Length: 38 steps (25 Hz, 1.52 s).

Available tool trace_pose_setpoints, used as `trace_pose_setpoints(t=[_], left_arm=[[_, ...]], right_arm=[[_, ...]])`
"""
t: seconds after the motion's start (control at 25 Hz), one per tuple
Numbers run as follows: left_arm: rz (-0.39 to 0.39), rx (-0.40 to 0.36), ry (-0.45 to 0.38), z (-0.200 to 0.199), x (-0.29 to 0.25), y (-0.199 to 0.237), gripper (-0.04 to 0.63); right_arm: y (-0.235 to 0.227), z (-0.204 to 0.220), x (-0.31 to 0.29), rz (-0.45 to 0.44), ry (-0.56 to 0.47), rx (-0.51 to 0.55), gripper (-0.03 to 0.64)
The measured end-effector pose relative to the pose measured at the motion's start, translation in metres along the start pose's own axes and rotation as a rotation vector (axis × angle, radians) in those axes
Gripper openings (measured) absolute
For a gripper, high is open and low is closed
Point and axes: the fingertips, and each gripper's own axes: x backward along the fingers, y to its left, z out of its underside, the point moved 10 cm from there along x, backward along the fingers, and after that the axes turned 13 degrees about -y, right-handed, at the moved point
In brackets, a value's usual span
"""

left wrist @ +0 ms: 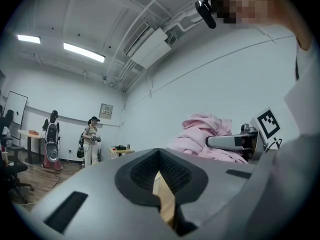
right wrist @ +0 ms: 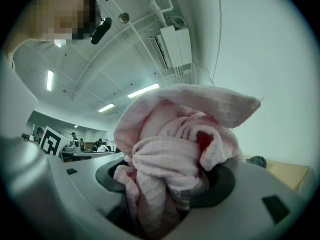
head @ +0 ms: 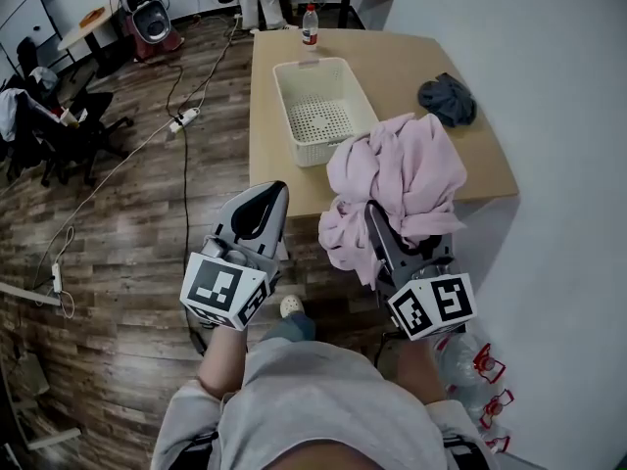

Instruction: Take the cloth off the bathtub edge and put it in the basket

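Gripping a bunched pink cloth [head: 402, 169], the right claw [head: 377, 213] is raised just short of a wooden table [head: 392, 57]. Its jaws stand wide yet press on the thick wad between them. The rest of the fabric billows above and around the tips, hiding them from overhead. The left claw [head: 266, 202] hangs level beside it on the left, jaws drawn together on nothing.

A white basket [head: 289, 116] sits on the table ahead of the right claw and a little to its left, empty and clear of the load. A dark rag [head: 448, 99] lies farther ahead to the right, and a bottle [head: 310, 25] stands beyond the basket. No bathtub is in view.

By the look of it, the cloth is already lifted and the carry to the basket is in hand. The next move appears to call for reaching forward and leftward until the bundle hangs over the basket's mouth, then lowering and letting go. The loose folds may drape over the rim unless the drop is centred.
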Motion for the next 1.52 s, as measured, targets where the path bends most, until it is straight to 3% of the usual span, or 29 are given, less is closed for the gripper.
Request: trace_pose_setpoints(t=[0.6, 1.08, 1.52], left_arm=[[0.015, 0.012, -0.010, 0.022, -0.068, 0.080, -0.003], [0.032, 0.026, -0.006, 0.035, -0.090, 0.116, -0.003], [-0.053, 0.006, -0.011, 0.036, -0.124, 0.133, -0.003]], right_arm=[[-0.024, 0.032, -0.099, 0.005, 0.001, 0.009, 0.318], [-0.029, 0.044, -0.137, 0.020, -0.005, 0.010, 0.318], [-0.065, 0.045, -0.190, -0.062, -0.004, -0.012, 0.318]])
